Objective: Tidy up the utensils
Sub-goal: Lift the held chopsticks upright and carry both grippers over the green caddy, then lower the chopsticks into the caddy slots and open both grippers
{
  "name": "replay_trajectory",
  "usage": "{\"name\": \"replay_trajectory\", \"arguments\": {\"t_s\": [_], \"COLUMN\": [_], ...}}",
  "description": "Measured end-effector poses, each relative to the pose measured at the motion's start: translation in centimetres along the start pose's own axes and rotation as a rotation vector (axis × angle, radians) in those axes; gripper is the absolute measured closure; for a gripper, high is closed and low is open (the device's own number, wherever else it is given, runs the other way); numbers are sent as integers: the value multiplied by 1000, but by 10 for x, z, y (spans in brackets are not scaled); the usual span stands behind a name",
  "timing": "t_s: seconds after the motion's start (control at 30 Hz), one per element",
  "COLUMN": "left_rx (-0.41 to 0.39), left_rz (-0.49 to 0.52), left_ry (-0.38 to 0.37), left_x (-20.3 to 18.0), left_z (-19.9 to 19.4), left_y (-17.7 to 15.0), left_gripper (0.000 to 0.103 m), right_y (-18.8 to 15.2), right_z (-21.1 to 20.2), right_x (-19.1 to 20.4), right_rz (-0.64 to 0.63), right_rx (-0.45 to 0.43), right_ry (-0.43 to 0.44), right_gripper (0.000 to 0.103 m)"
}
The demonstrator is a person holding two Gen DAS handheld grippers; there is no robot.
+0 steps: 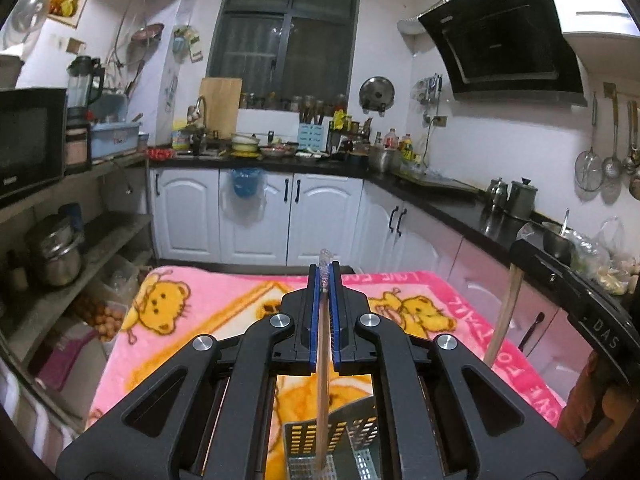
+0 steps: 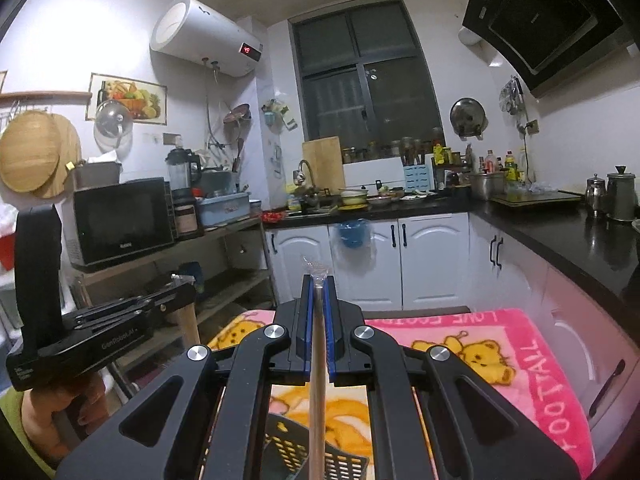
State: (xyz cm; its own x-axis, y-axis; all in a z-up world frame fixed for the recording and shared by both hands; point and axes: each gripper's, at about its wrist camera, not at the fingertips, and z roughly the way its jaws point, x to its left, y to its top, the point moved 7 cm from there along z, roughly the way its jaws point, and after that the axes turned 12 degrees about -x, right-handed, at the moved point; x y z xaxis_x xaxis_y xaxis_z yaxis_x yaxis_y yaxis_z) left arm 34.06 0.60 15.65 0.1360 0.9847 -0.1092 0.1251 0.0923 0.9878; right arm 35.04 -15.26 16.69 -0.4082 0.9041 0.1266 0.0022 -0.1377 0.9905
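Note:
My left gripper (image 1: 325, 276) is shut on a wooden chopstick (image 1: 322, 380) with a clear plastic-wrapped tip. The stick runs down into a perforated utensil holder (image 1: 304, 436) on the pink bear blanket (image 1: 224, 300). My right gripper (image 2: 316, 284) is likewise shut on a second wooden chopstick (image 2: 316, 380), which slants down over the dark holder (image 2: 344, 460). The right gripper (image 1: 520, 246) shows at the right of the left wrist view, its stick (image 1: 505, 312) hanging below. At the left of the right wrist view the left gripper (image 2: 184, 284) holds its stick (image 2: 190, 324).
The blanket (image 2: 520, 344) covers a small table. A black counter (image 2: 560, 232) with white cabinets wraps the back and right. A shelf with a microwave (image 2: 120, 220) and pots (image 1: 56, 252) stands left. A hand (image 2: 60, 412) grips the left tool.

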Motion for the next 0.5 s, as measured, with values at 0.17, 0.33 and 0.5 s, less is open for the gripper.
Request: {"name": "replay_trajectory", "arguments": {"t_s": [0.17, 0.33, 0.5], "left_rx": [10, 14, 21], "left_rz": [-13, -17, -39], "left_ry": [2, -1, -4], "left_x": [6, 9, 13], "left_z": [6, 8, 5], "left_y": [-16, -25, -35], "left_gripper": [101, 101, 101], "right_y": [-20, -36, -43], "right_z": [5, 7, 0], "right_x": [-4, -11, -13], "right_rz": [-2, 24, 34], "right_rx": [15, 44, 51], "right_ry": [-14, -25, -32], "right_gripper": [98, 97, 97]}}
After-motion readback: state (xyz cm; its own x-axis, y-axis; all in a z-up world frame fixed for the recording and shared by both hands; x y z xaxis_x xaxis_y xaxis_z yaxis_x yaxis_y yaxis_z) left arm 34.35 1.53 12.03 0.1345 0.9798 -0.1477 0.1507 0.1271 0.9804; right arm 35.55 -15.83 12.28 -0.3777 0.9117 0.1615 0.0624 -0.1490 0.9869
